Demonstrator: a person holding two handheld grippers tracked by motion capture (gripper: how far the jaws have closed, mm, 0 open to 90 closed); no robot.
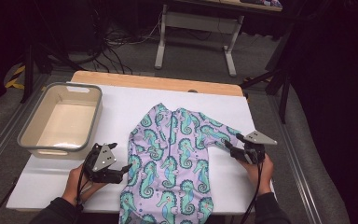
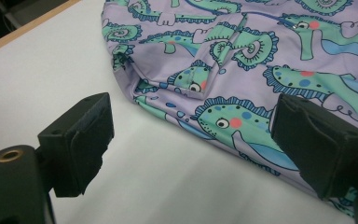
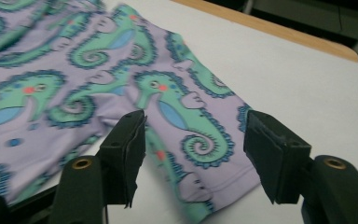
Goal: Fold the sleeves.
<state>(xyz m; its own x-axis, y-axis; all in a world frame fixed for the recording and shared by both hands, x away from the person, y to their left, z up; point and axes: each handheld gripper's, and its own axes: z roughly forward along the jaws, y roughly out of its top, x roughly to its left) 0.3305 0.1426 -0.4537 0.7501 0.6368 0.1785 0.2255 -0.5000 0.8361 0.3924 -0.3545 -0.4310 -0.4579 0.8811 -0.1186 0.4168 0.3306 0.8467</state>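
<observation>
The left gripper (image 1: 123, 170) is seen with jaws spread wide and nothing clamped, just beside the garment's (image 1: 172, 158) edge at its 3 o'clock. The right gripper (image 1: 230, 150) is also parted, its jaws straddling the sleeve (image 3: 200, 140) end without pressing it. The seahorse-print garment is laid flat on the white table (image 1: 121, 107). A grey tub (image 1: 60, 119) is placed at 10 o'clock from the garment.

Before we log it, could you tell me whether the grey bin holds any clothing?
No, the grey bin shows a bare pale floor; the seahorse garment lies on the table.
</observation>
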